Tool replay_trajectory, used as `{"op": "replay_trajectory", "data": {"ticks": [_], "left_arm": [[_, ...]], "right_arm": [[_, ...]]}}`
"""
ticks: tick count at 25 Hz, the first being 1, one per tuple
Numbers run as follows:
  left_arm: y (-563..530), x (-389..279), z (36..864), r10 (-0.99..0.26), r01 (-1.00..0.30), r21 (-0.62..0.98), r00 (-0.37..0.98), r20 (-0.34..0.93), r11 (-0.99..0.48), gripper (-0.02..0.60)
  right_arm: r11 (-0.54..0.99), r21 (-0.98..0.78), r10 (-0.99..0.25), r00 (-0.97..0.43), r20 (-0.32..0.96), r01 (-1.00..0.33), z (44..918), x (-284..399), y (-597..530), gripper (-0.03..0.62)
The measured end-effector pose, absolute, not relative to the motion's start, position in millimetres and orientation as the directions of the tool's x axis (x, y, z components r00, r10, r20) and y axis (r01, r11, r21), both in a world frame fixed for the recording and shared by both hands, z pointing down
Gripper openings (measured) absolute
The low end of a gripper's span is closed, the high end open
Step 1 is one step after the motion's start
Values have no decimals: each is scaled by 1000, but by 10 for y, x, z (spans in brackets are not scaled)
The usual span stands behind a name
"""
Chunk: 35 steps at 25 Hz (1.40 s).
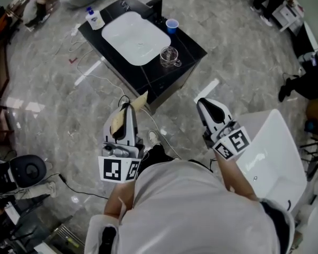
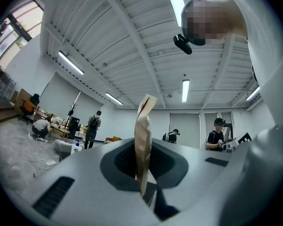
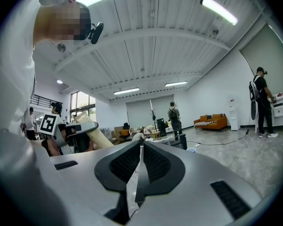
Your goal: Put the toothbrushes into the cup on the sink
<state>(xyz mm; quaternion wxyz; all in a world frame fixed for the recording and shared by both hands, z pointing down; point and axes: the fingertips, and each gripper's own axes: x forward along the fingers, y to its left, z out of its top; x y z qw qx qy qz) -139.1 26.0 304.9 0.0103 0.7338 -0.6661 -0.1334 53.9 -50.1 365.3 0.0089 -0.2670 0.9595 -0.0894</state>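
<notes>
Two hand-held grippers were held up over the grey marble floor, both well apart from the black sink cabinet. Left gripper was clamped on a tan paper packet; the packet stuck out past the jaw tips, its free end leaning toward the cabinet, contents not visible. Right gripper had jaws pressed together, nothing between them. On the cabinet top sat a white basin, a glass mug just beside the basin at the near right, a blue cup by the far edge, and a soap bottle at the far left corner
</notes>
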Motion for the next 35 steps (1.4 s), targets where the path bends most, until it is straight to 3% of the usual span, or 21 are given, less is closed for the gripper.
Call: {"op": "replay_trajectory", "data": {"ticks": [12,35], "left_arm": [[-169,-1814,3192,-968,-944,252,170,-185,-213,11],[-1374,-1811,3575,-980,-930,315,157,-121,-188,12]], "right_arm": [[827,-122,-545,-836,70,-549,3546,1,-790,48],[797,-151,-585,-810,48,-585,3604,392,-1471,48]]}}
